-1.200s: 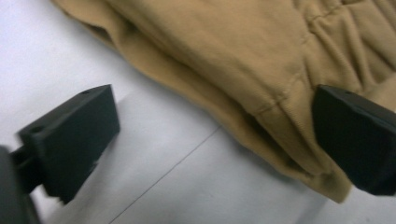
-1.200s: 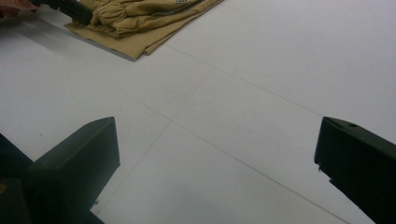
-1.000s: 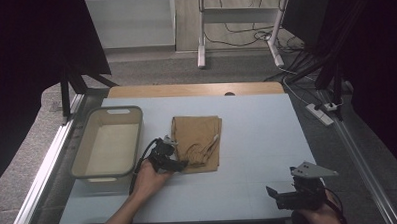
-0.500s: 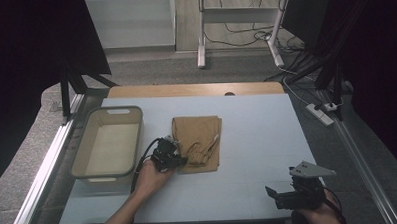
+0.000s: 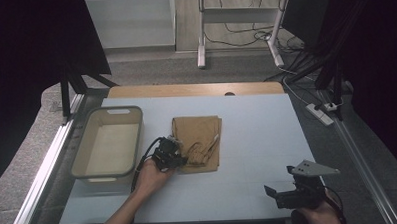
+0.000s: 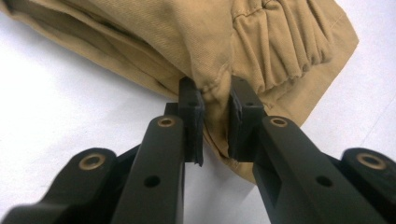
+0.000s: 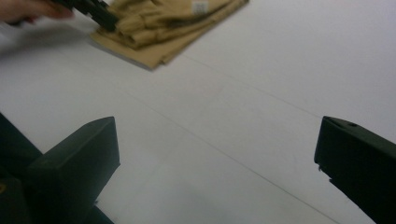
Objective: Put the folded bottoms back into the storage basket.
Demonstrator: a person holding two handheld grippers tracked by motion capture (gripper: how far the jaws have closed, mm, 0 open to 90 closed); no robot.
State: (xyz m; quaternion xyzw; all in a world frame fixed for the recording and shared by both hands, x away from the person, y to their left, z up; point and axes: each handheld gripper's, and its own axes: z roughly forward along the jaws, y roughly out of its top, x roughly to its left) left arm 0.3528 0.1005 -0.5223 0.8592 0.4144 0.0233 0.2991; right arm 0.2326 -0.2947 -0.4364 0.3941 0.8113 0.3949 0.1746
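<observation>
Tan folded trousers (image 6: 261, 42), small unreadable tag, left claw (image 6: 215, 121) pinching

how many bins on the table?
1. The beige bin sits at the table's left side, just left of the folded tan trousers, whose near edge the left gripper pinches.

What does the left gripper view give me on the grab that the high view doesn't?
The left gripper view alone shows the bite: a fold of the tan garment pinched between the left gripper pads, near the elastic gathered band. The high view alone shows the layout: the beige bin left of the garment and the right gripper, jaws apart, resting at the table's near right corner. Both show the left gripper at the garment's near left edge, on the white tabletop.
</observation>
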